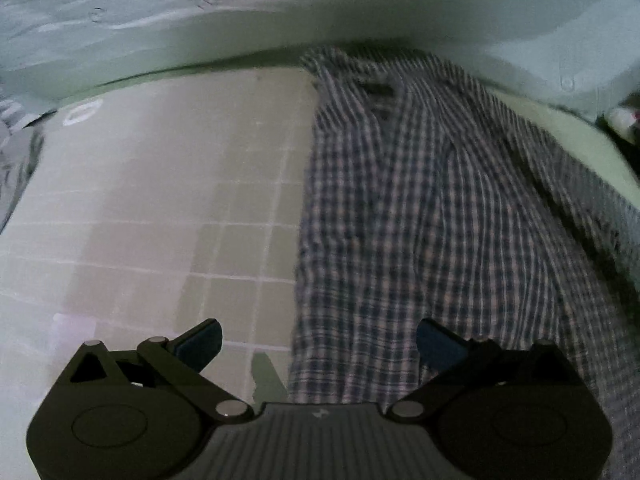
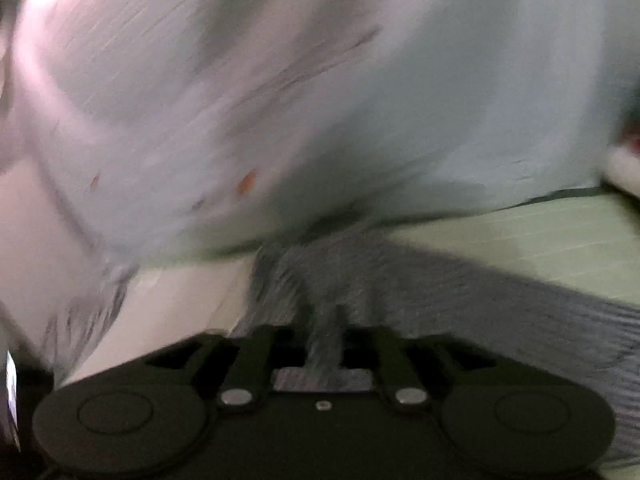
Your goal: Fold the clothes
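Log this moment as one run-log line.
task: fold clothes | left tool: open, above edge of checked shirt | right tool: shut on checked shirt | surface: gridded mat | right view blurred

The mat (image 1: 160, 200) was bare and open on its left half. The shirt (image 1: 440, 220) covered the right half. A big blanket (image 1: 200, 32) blocked the far edge, close behind the shirt.

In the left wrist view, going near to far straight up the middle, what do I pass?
Left gripper with its jaws apart → checked shirt lying on the gridded mat → pale green fabric with carrot prints at the far edge.
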The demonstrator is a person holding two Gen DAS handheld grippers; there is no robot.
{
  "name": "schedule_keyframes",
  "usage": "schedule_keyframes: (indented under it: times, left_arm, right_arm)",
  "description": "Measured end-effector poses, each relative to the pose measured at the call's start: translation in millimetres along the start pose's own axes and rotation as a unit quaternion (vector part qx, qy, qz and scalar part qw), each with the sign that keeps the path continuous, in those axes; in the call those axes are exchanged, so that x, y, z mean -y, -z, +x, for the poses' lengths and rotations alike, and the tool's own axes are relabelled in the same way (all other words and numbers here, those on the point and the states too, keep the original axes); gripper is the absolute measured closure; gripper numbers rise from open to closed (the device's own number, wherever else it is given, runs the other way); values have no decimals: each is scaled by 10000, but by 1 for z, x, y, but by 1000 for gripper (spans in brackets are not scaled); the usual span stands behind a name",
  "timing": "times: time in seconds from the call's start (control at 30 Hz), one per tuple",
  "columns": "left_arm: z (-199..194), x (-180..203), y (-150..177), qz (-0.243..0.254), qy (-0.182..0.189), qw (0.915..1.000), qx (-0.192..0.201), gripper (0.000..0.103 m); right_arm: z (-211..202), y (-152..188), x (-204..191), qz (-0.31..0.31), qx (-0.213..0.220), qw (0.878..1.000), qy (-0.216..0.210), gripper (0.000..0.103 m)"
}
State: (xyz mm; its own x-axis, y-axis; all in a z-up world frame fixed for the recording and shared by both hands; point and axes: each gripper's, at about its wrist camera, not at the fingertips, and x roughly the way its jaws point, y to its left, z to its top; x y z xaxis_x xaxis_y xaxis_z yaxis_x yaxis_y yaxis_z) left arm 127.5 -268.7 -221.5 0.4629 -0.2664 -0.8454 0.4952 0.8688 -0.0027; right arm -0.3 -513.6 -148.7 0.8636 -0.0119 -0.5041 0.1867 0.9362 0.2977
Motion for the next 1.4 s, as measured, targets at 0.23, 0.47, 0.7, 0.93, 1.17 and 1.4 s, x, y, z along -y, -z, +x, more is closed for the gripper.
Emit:
schedule_keyframes:
  times: [0.23,0.47,0.7,0.93,1.17,1.4]
  left_arm:
    - [-21,-3,-2,48,227,9992,324,2]
    - [-27,9,0,185,556,9978,317,1]
    - [-25,21,-7,242,591,9975,290,1]
    - [-23,30,-11,262,578,9977,242,1]
    - [-19,27,-7,112,544,9983,156,1]
    - [-21,19,-6,105,474,9986,197,8]
  right_arm:
    - [-36,34,14,42,2,9901,1404,6]
    - [-89,80,127,876,-222,9364,3392,2]
    - [-120,86,241,1867,-226,8720,4520,1]
    - [-115,92,278,2093,-315,8593,4656,0]
    - [-110,77,260,1671,-618,8882,4235,60]
    - [-90,39,187,1203,-194,9362,3297,85]
